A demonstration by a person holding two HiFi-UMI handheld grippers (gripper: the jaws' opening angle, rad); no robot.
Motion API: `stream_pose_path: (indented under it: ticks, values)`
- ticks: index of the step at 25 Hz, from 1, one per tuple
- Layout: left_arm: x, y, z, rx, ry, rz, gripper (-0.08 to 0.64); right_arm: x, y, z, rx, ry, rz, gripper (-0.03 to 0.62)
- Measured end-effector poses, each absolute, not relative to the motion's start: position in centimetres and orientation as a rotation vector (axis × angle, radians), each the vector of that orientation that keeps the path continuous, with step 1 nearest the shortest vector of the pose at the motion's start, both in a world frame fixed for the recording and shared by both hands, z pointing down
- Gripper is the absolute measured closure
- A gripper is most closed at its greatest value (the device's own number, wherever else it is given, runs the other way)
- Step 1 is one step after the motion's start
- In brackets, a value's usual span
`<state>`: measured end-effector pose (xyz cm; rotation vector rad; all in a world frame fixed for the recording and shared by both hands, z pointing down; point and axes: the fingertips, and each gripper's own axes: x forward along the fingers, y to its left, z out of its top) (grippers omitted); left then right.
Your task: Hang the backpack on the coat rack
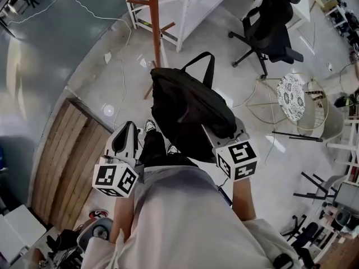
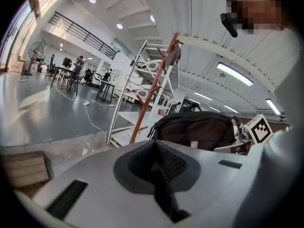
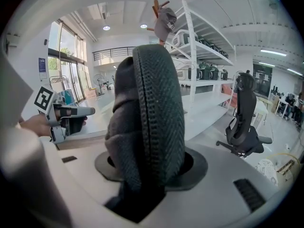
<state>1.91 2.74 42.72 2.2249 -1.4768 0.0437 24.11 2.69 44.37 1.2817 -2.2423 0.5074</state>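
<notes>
- Backpack [image 1: 190,108] held off floor in front of body, by right gripper [image 3: 151,172].
- Right fingers clenched on padded strap [image 3: 154,108].
- Left gripper [image 2: 159,167] beside bag; fingers seemingly pressed together, nothing grasped, though view is poor there.
- Coat rack [image 1: 154,27] ahead, apart from bag.
- Pickup judged done.
- Left to do: approach rack, top loop [image 1: 211,69] to be hooked on peg, grip released.

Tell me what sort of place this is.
Probably an open-plan lab or workshop office: a black office chair on a bare concrete floor, white metal shelving holding equipment, and desks with people standing around them in the distance.
</notes>
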Motion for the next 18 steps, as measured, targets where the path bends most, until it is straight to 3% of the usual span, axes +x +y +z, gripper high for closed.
stream_pose_path:
  ticks: [18]
  values:
    - [-4.3, -8.2, 40.4, 2.273, -1.440, -0.046, 0.555, 16.6, -6.9, 41.9, 1.249, -2.234, 0.465, 0.397]
